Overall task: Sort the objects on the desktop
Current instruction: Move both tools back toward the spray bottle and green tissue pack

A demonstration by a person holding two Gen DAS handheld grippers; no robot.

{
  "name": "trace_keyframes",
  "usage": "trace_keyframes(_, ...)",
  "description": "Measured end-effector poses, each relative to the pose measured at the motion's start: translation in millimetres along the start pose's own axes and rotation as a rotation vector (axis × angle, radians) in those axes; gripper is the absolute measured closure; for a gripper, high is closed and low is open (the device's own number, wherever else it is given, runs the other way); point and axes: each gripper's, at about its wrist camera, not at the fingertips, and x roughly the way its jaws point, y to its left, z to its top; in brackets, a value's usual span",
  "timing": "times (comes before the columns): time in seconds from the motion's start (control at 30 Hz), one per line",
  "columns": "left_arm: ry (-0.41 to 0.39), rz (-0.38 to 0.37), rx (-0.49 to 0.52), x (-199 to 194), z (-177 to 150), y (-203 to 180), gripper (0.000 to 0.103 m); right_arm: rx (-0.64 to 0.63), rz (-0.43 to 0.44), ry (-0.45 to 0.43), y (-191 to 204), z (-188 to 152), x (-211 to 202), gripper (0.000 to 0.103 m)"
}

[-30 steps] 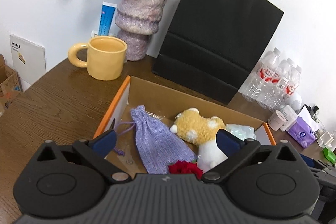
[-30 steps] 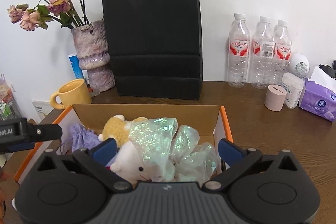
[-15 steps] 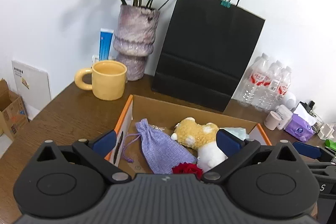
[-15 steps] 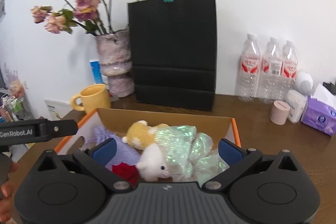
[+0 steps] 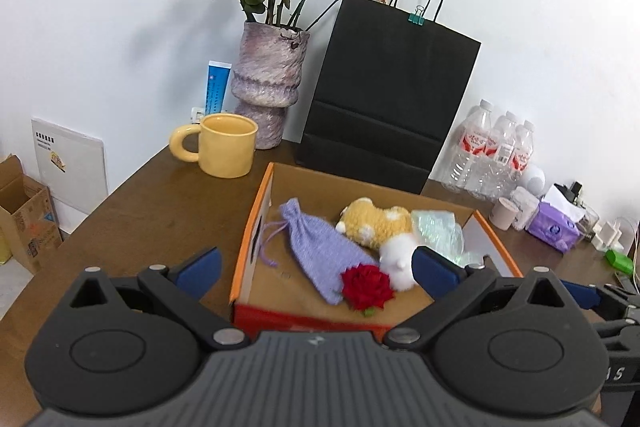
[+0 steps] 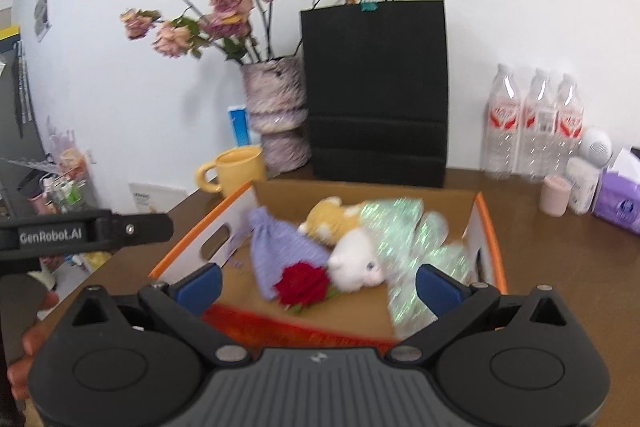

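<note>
An orange-rimmed cardboard box (image 5: 256,211) sits on the brown table, also in the right wrist view (image 6: 490,223). It holds a purple drawstring pouch (image 5: 320,251), a yellow and white plush toy (image 5: 380,227), a red rose (image 5: 366,287) and an iridescent wrapper (image 5: 438,231). The same pouch (image 6: 280,247), plush (image 6: 352,259), rose (image 6: 302,283) and wrapper (image 6: 404,227) show in the right wrist view. My left gripper (image 5: 316,273) is open and empty above the box's near side. My right gripper (image 6: 318,285) is open and empty, also above the near side.
A yellow mug (image 5: 226,151), a vase of dried roses (image 5: 270,95) and a black paper bag (image 5: 384,115) stand behind the box. Water bottles (image 5: 492,159), a purple tissue pack (image 5: 554,227) and small containers sit at the right. Cardboard boxes (image 5: 24,215) stand on the floor at left.
Both grippers have risen and pulled back from the box, still open. The box's front wall and more of the flowers have come into view.
</note>
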Motion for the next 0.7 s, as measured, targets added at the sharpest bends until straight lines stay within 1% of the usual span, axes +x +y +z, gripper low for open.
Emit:
trace_keyframes(0.17, 0.012, 0.026, 0.019, -12, -18, 4, 0.0, 0.001, 0.016, 0.025, 7, -24, -8, 0.0)
trace_keyframes(0.33, 0.035, 0.048, 0.02, -15, -34, 9, 0.0, -0.002, 0.022, 0.04, 13, -44, -15, 0.0)
trace_keyframes(0.47, 0.064, 0.071, 0.011, -13, -46, 14, 0.0, 0.0, 0.042, 0.066, 15, -57, -12, 0.0)
trace_keyframes(0.7, 0.101, 0.131, 0.016, -4, -63, 26, 0.0, 0.006, 0.047, 0.102, 18, -74, 1, 0.0)
